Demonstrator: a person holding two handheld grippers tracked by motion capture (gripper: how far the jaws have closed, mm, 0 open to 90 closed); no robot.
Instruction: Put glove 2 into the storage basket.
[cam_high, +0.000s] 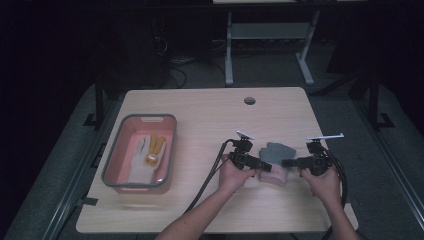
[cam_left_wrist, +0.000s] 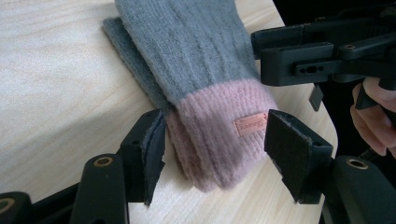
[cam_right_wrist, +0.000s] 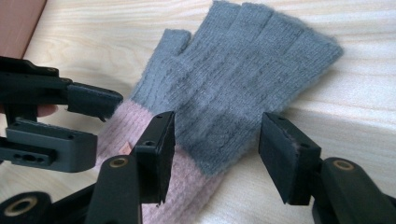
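Jaws of the left gripper (cam_left_wrist: 215, 156) and right gripper (cam_right_wrist: 215, 154) stand apart around the grey-and-pink knitted gloves (cam_high: 274, 161), stacked right of the pink plastic bin (cam_high: 112, 165); a shallow pinch might lift just one.

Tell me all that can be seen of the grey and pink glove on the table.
The glove is knitted and looks soft and fuzzy: a grey body with short finger parts and a thumb, and a pink ribbed cuff that bears a small pinkish label. A second grey layer shows under it, perhaps its pair. It lies flat on the wooden table, near the person's edge. The open left gripper straddles its cuff; the open right gripper hovers at its side.
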